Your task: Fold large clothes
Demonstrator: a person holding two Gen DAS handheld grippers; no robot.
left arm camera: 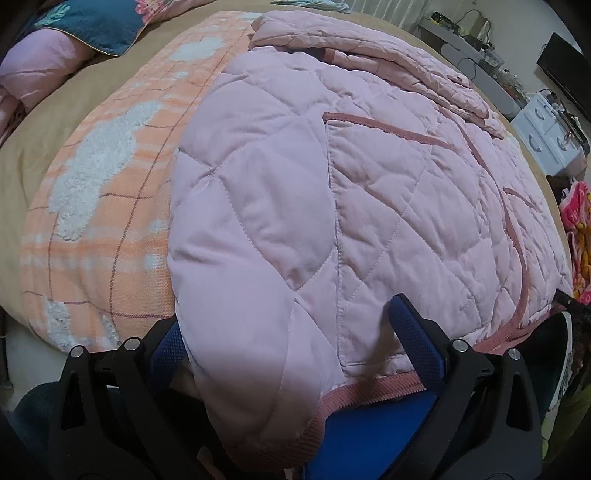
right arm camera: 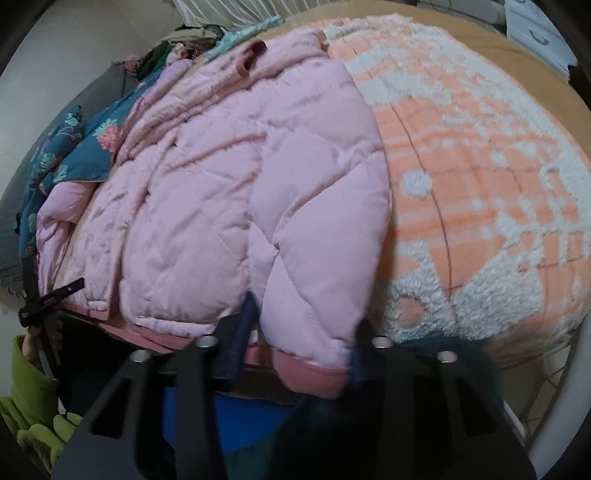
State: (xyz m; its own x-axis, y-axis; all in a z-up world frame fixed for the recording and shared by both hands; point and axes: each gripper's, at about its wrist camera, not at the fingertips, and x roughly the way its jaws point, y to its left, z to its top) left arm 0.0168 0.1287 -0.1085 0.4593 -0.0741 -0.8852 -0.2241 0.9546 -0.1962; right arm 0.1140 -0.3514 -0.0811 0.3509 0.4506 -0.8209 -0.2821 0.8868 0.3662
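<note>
A pink quilted jacket (left arm camera: 295, 166) lies spread on the bed, its ribbed darker-pink hem (left arm camera: 373, 393) toward me. My left gripper (left arm camera: 291, 343) straddles the hem corner. The puffy fold fills the gap between its blue pads (left arm camera: 417, 336), and the right pad dents the fabric. In the right wrist view the same jacket (right arm camera: 192, 206) lies with a sleeve (right arm camera: 317, 229) folded over its front. My right gripper (right arm camera: 303, 338) is shut on that sleeve just above its ribbed cuff (right arm camera: 310, 373).
An orange checked blanket with fluffy white patches (left arm camera: 103, 221) (right arm camera: 480, 184) lies under the jacket on the tan bed sheet (left arm camera: 33, 147). A blue floral quilt (left arm camera: 92, 26) (right arm camera: 62, 155) lies at the bed's head. White drawers (left arm camera: 550, 136) stand beyond the bed. A hand in a green sleeve (right arm camera: 29, 384) shows lower left.
</note>
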